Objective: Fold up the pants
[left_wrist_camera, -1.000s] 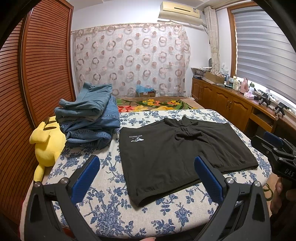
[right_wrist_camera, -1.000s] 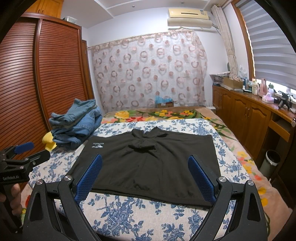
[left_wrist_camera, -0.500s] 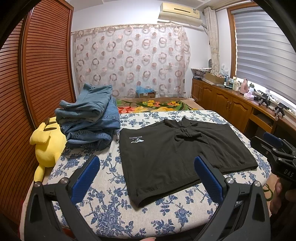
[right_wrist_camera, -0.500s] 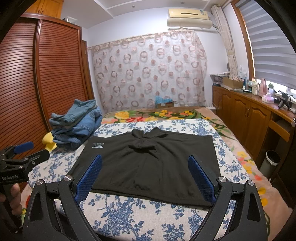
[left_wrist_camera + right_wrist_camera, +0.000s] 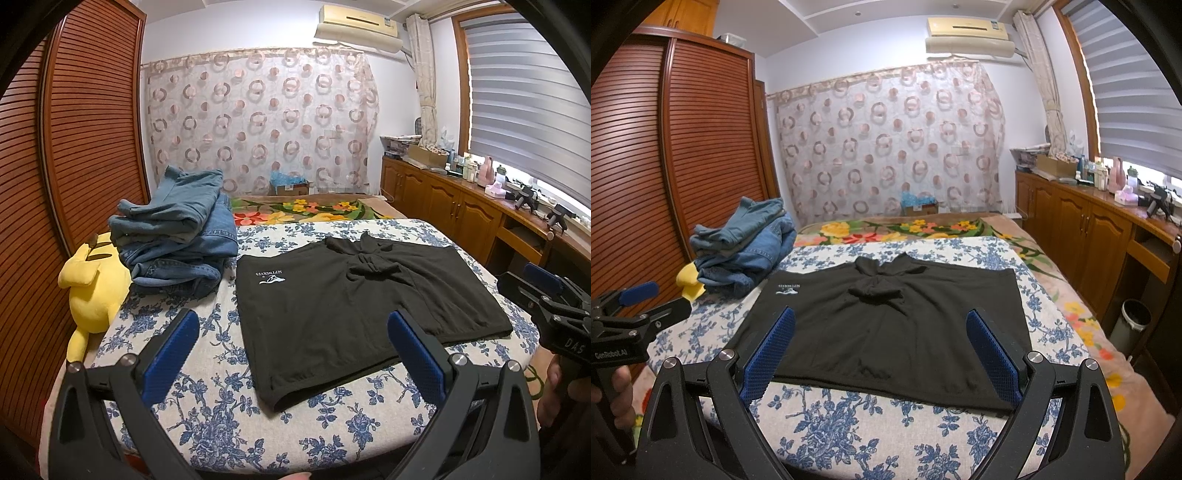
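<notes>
Black pants [image 5: 343, 310] with a small white logo lie spread flat on the blue-flowered bed cover [image 5: 221, 417], bunched at the far middle; they also show in the right wrist view [image 5: 890, 325]. My left gripper [image 5: 291, 350] is open and empty, above the near left edge of the pants. My right gripper [image 5: 881, 354] is open and empty, above their near hem. Each gripper shows at the edge of the other's view, the right [image 5: 546, 302] and the left [image 5: 631, 306].
A pile of folded blue jeans [image 5: 177, 240] sits at the bed's far left, beside a yellow plush toy [image 5: 92, 288]. A slatted wooden wardrobe [image 5: 62, 147] stands left. Wooden cabinets [image 5: 1089, 236] with clutter on top and a small bin [image 5: 1132, 317] stand right.
The left wrist view has shifted very slightly. The pants and both open grippers stay as they were.
</notes>
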